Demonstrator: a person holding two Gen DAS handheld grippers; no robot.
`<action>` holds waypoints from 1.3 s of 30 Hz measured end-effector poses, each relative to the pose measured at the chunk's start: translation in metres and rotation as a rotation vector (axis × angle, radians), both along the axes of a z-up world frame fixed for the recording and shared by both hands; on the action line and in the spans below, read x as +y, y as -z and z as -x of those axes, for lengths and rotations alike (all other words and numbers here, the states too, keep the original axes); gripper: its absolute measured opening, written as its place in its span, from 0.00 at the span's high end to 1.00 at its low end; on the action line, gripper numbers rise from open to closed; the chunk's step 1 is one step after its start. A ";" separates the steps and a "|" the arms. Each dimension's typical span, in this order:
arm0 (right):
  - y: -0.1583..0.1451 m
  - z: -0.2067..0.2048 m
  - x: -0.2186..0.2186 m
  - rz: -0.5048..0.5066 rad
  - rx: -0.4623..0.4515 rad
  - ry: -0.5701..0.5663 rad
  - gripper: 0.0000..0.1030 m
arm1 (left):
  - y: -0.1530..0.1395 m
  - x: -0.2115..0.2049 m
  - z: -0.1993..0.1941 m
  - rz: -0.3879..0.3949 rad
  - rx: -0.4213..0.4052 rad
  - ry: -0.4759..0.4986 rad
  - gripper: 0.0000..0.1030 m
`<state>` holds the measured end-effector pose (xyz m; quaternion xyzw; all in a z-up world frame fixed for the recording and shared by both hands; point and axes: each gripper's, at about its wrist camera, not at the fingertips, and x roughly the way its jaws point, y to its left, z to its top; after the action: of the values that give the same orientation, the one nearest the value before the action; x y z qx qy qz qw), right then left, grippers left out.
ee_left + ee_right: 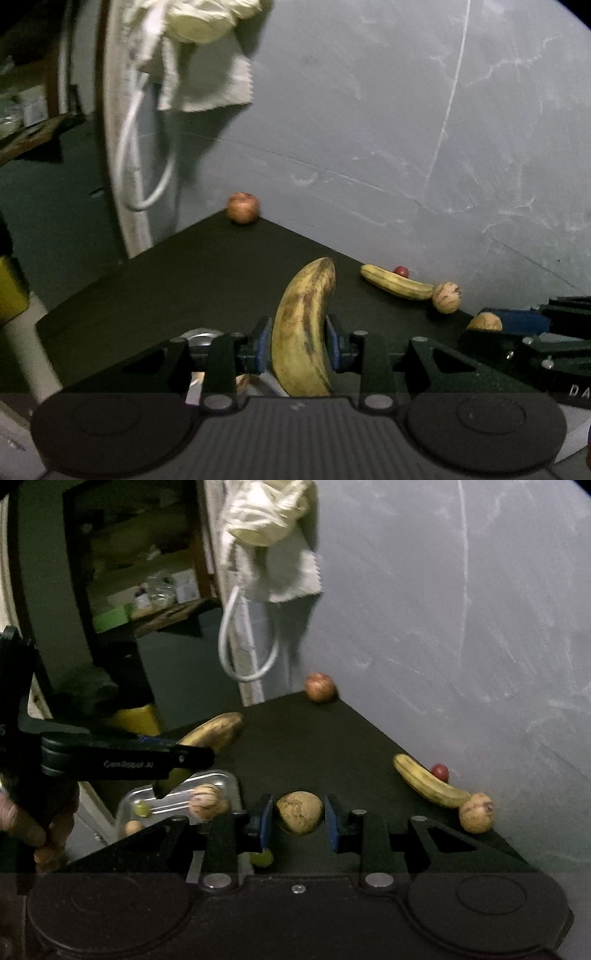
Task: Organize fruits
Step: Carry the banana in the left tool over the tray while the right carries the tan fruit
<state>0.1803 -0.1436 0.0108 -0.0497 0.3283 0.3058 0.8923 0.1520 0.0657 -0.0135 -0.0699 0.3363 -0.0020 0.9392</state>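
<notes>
Two tongs loaded — left tongs point(298, 345) banana point(303, 325), right tongs point(298, 825) round fruit point(299, 811); table point(295, 746) centre bare.

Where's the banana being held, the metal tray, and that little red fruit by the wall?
Held banana point(301, 325), left wrist view, middle of its spotted body.
Metal tray point(221, 777), right wrist view, bare far rim.
Little red fruit point(440, 771), right wrist view, its rounded top.

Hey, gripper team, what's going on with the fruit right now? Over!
Left gripper shut on spotted banana. Right gripper shut on round brown fruit. Metal tray partly filled. Nothing blocking it.
</notes>
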 end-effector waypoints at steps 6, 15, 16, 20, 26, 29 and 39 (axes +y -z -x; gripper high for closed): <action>-0.017 0.019 0.007 -0.027 -0.034 -0.066 0.70 | -0.011 0.006 0.039 -0.011 -0.016 -0.071 0.68; -0.027 0.039 0.013 -0.057 -0.047 -0.141 0.70 | -0.009 0.017 0.091 -0.010 0.004 -0.185 0.68; -0.027 0.041 0.014 -0.057 -0.047 -0.147 0.70 | -0.007 0.018 0.096 -0.008 0.007 -0.198 0.68; -0.026 0.044 0.016 -0.055 -0.043 -0.173 0.70 | 0.003 0.023 0.111 0.008 0.034 -0.247 0.68; -0.020 0.043 0.025 -0.038 -0.031 -0.210 0.70 | 0.022 0.025 0.126 0.027 0.077 -0.309 0.68; -0.014 0.043 0.031 -0.026 -0.019 -0.229 0.70 | 0.033 0.027 0.127 0.041 0.099 -0.339 0.68; 0.026 0.036 0.065 0.031 0.035 -0.306 0.70 | 0.069 0.037 0.122 0.041 0.162 -0.379 0.68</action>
<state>0.1440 -0.0783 -0.0150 -0.1078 0.3372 0.4339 0.8285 0.0304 0.1025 -0.0821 -0.1508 0.3912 0.1735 0.8911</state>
